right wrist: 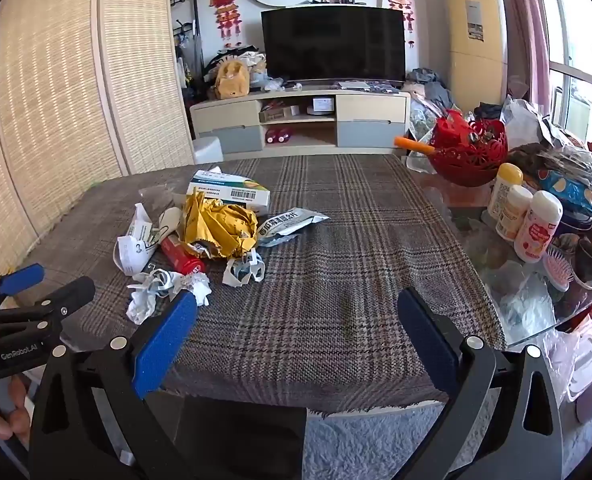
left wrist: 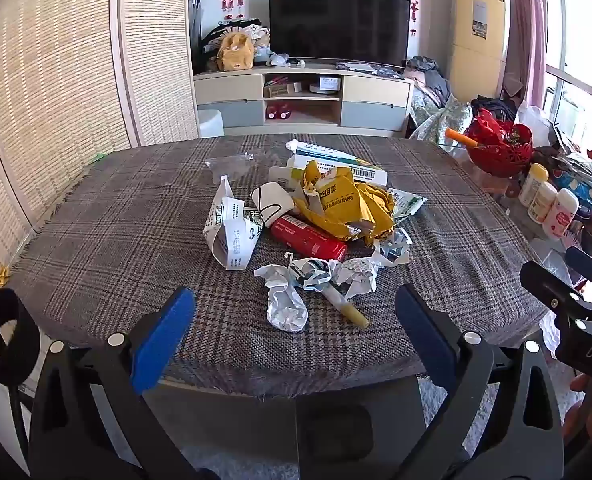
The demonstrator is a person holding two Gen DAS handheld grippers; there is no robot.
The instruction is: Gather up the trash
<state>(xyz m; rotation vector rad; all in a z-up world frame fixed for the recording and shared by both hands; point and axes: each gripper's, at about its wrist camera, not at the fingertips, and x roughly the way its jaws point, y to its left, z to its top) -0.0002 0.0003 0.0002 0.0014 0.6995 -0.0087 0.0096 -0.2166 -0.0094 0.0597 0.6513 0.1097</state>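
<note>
On the cloth (left wrist: pixel 135 240), crumpled trash pile (left wrist: pixel 312 216) of yellow wrapper, red tube, boxes, ahead of left gripper (left wrist: pixel 296 320), left of right gripper (right wrist: pixel 296 328), both wide open, empty.

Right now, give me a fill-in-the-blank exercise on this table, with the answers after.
1. Both the left gripper and the right gripper are ___.
2. The can lying in the trash is ___ in colour.
3. The crumpled wrapper on top of the heap is ___.
4. The basket at the table's right side is ___ in colour.

Missing words: open; red; yellow; red
</note>
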